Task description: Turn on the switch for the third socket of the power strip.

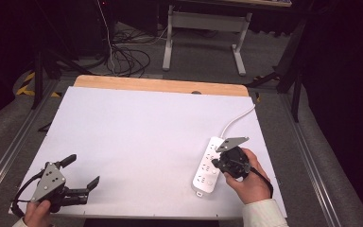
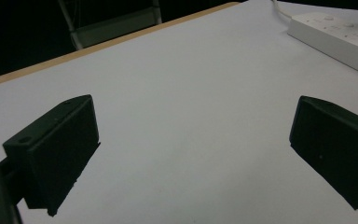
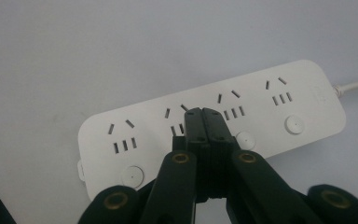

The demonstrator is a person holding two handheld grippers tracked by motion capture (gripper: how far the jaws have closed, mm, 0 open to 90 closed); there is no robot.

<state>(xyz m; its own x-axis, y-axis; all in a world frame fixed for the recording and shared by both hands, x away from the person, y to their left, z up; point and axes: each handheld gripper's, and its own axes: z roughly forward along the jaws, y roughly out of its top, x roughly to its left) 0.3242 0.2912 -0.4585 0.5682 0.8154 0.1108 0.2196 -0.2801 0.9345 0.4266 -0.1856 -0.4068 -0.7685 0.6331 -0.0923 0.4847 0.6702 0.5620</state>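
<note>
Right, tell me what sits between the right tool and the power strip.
Nothing visible. The right tool, jaws shut, is right over the power strip at its second socket set, with no other object between them.

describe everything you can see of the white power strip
The power strip is a long, flat white bar with rounded corners, plastic by the look of it. It has four socket groups in a row, each with slanted and straight slots and a round white button beside it. A white cable leaves its far end and runs off the table's right edge. It lies flat on the white table near the front right. The right gripper, jaws shut together, has its tips at the second socket group; whether they touch is unclear.
</note>
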